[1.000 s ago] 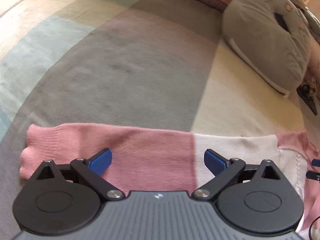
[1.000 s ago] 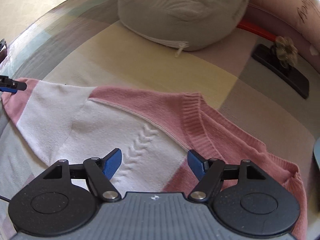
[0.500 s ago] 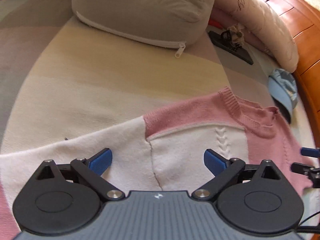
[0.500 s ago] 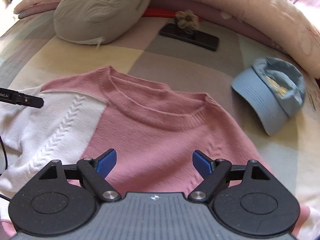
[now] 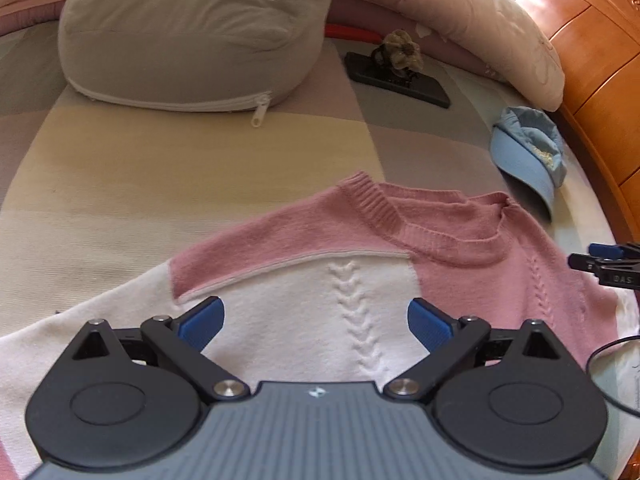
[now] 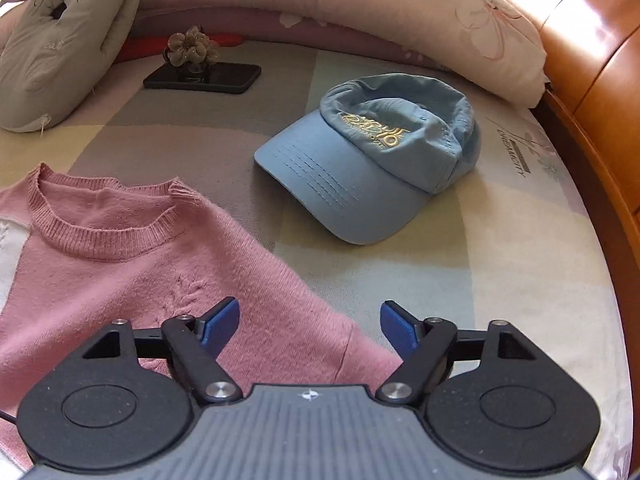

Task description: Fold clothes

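Pink-and-white knit sweater point(image 5: 360, 280) spread flat, front up, on the bed point(image 5: 160, 184); ribbed pink crew neck toward the headboard edge; cable stitching down the white panel; unfolded, lightly rumpled.

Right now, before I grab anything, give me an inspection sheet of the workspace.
Surface: patchwork bedspread, pastel blocks.
Job's things: pink and white sweater lying flat, neckline toward the pillows, unfolded.
Clutter: blue cap, phone with flower ornament on it, grey cushion, long pillow.
Grippers: left gripper open over the white panel; right gripper open over the pink shoulder edge, jaws just narrowed, gripping nothing.
Cables: black cable at the sweater's right edge.
Surroundings: wooden headboard.
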A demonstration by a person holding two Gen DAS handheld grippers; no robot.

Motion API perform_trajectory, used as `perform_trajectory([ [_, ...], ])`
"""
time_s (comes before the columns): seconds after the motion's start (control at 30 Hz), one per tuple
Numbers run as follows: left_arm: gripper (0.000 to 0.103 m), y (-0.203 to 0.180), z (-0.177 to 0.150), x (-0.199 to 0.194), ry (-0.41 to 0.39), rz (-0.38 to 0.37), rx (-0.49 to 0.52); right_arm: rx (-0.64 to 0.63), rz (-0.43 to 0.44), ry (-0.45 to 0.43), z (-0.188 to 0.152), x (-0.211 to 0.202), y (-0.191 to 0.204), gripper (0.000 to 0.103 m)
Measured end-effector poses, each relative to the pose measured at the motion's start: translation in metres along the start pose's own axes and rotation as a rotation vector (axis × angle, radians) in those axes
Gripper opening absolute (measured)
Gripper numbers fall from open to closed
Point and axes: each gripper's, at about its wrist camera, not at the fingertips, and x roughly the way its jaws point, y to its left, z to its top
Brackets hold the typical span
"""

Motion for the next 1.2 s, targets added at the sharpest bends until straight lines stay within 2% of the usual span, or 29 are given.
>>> perform_trajectory([
  [0.1,0.098,-0.021,0.0,0.012,0.049,-0.089,0.044,0.013,0.137,0.02,0.004,0.0,0.008,0.069],
  [0.2,0.098,-0.038,-0.003,0.029,0.086,-0.101,0.106,-0.012,0.158,0.028,-0.007,0.012,0.028,0.069],
  [0.27,0.098,-0.041,-0.005,0.038,0.059,-0.049,0.139,-0.041,0.145,0.012,-0.012,0.023,0.039,0.069],
  [0.3,0.098,-0.042,-0.004,0.043,0.044,0.004,0.164,-0.063,0.123,-0.011,-0.014,0.03,0.043,0.069],
  [0.37,0.098,-0.042,-0.001,0.056,0.033,0.137,0.219,-0.08,0.104,-0.043,-0.011,0.042,0.046,0.078],
  [0.43,0.099,-0.037,0.007,0.061,0.003,0.173,0.232,-0.057,0.12,-0.056,-0.002,0.049,0.041,0.082],
  [0.5,0.099,-0.035,0.015,0.062,0.003,0.179,0.207,-0.034,0.137,-0.07,0.008,0.056,0.036,0.085],
  [0.57,0.099,-0.039,0.021,0.057,0.004,0.149,0.187,-0.044,0.143,-0.057,0.009,0.052,0.035,0.084],
  [0.63,0.099,-0.05,0.021,0.051,0.004,0.084,0.201,-0.031,0.165,-0.056,0.004,0.04,0.031,0.083],
  [0.7,0.099,-0.065,0.016,0.049,0.023,0.009,0.249,0.013,0.176,-0.054,-0.008,0.025,0.024,0.083],
  [0.8,0.099,-0.089,0.008,0.06,0.101,-0.149,0.324,0.079,0.173,-0.038,-0.03,0.005,0.015,0.083],
  [0.83,0.099,-0.092,0.006,0.064,0.104,-0.156,0.332,0.097,0.166,-0.026,-0.039,0.0,0.013,0.083],
  [0.87,0.099,-0.094,0.005,0.068,0.097,-0.142,0.338,0.113,0.158,-0.013,-0.049,-0.004,0.011,0.083],
  [1.0,0.099,-0.086,0.016,0.077,0.035,0.08,0.317,0.145,0.12,0.02,-0.079,-0.021,-0.001,0.083],
  [1.1,0.099,-0.075,0.024,0.073,0.057,0.054,0.246,0.187,0.061,0.022,-0.091,-0.031,-0.025,0.083],
  [1.2,0.099,-0.081,0.022,0.073,0.087,0.049,0.264,0.269,-0.017,0.011,-0.091,-0.034,-0.065,0.083],
])
